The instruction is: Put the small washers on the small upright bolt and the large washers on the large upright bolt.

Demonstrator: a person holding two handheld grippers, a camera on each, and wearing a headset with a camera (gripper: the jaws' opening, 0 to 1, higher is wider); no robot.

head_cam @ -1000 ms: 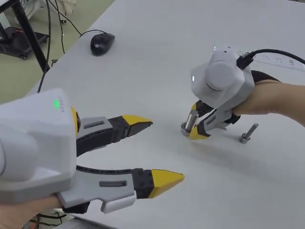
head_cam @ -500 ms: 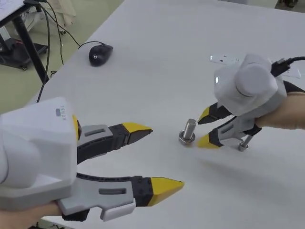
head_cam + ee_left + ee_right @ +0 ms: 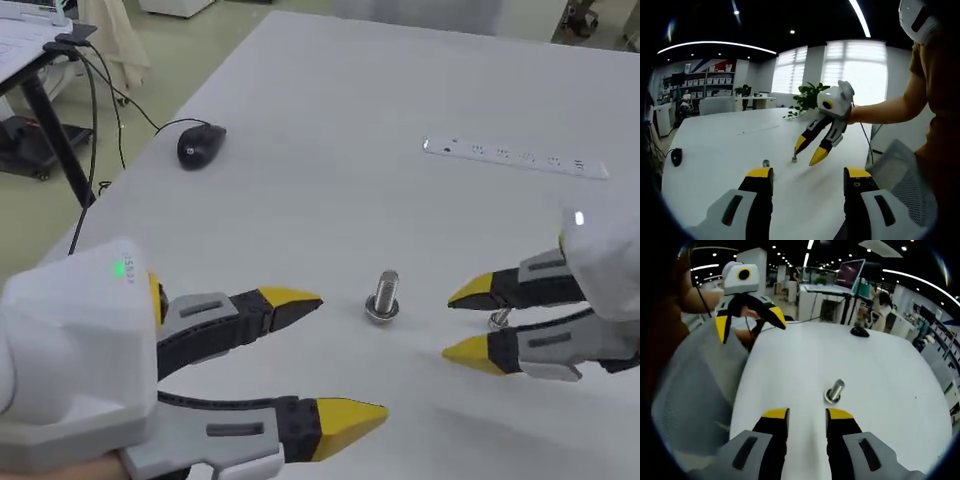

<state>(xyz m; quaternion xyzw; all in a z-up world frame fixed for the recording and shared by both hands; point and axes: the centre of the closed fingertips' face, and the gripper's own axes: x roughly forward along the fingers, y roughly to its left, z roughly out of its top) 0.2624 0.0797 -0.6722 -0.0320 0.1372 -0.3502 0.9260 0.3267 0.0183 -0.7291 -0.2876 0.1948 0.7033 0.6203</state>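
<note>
1. Large silver steel bolt (image 3: 383, 297) stands upright on its wider base on the white tabletop (image 3: 330, 120), approx. mid-bench, betw. the two grippers and touching neither.
2. Small silver bolt (image 3: 498, 319) sits near it on the right, in the gap betw. the right gripper's jaws. It's mostly hidden, so can't tell if upright or lying.
3. Right gripper (image 3: 458, 322): yellow-tipped jaws apart, nothing pinched, tips aimed at the large bolt w/ a clear gap. In the right gripper view the bolt is just ahead of the tips.
4. Left gripper (image 3: 335, 355): yellow-tipped jaws spread wide, empty, upper tip near the large bolt's other side.
5. Black computer mouse (image 3: 200, 146) w/ cable lies at the far left of the table. White power strip (image 3: 515, 158) lies far right. Both are well apart from the bolts.
</note>
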